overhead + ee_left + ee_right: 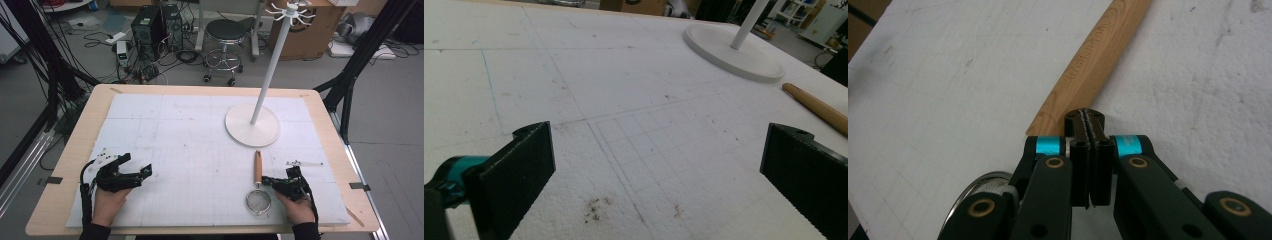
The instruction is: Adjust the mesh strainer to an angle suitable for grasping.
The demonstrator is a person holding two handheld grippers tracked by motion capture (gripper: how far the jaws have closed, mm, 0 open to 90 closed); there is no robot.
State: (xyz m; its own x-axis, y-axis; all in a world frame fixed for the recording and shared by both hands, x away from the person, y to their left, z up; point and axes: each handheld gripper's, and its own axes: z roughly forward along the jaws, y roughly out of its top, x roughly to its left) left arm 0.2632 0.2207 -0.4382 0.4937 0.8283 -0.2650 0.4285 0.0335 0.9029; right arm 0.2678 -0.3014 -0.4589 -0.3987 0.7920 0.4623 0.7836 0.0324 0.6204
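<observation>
A tan wooden-handled round metal strainer (258,186) lies on the white, faintly gridded foam table (190,150); black right tool (1089,131), teal bands.

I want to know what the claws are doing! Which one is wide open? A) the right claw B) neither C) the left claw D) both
C: the left claw has its jaws far apart over the white foam, while the right claw is pressed shut beside the strainer's wooden handle.

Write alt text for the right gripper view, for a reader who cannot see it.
The right gripper, its jaws pressed together, sits at the near end of a wooden handle that runs away up and to the right across a white gridded foam mat. A metal ring with mesh, the strainer's bowl, peeks out at the lower left beside the gripper.
</observation>
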